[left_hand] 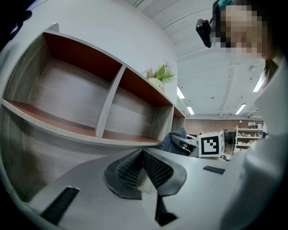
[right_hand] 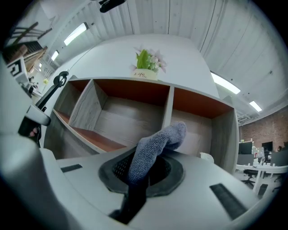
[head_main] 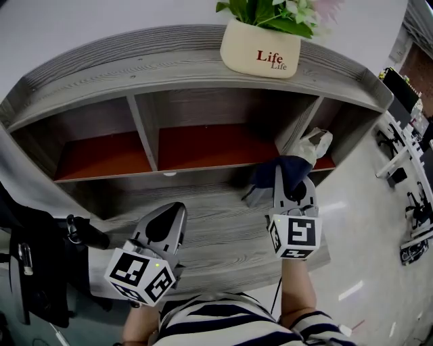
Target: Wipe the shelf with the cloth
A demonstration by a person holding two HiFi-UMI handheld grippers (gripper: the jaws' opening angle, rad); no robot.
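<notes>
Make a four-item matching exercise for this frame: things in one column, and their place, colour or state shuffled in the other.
1. cloth
2. flower pot
3. left hand-held gripper
4. inner shelf board

A. jaws together, nothing between them
B. reddish-brown
C. standing on top of the shelf
D. clamped in the right hand-held gripper

Pairs: 1-D, 2-C, 3-A, 4-B.

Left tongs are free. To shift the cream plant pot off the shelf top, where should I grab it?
Take the cream, rounded plant pot lettered Life by its bare body under the rim, left tongs coming level from the front. Leaves crowd the top, so a downward approach looks blocked.
</notes>
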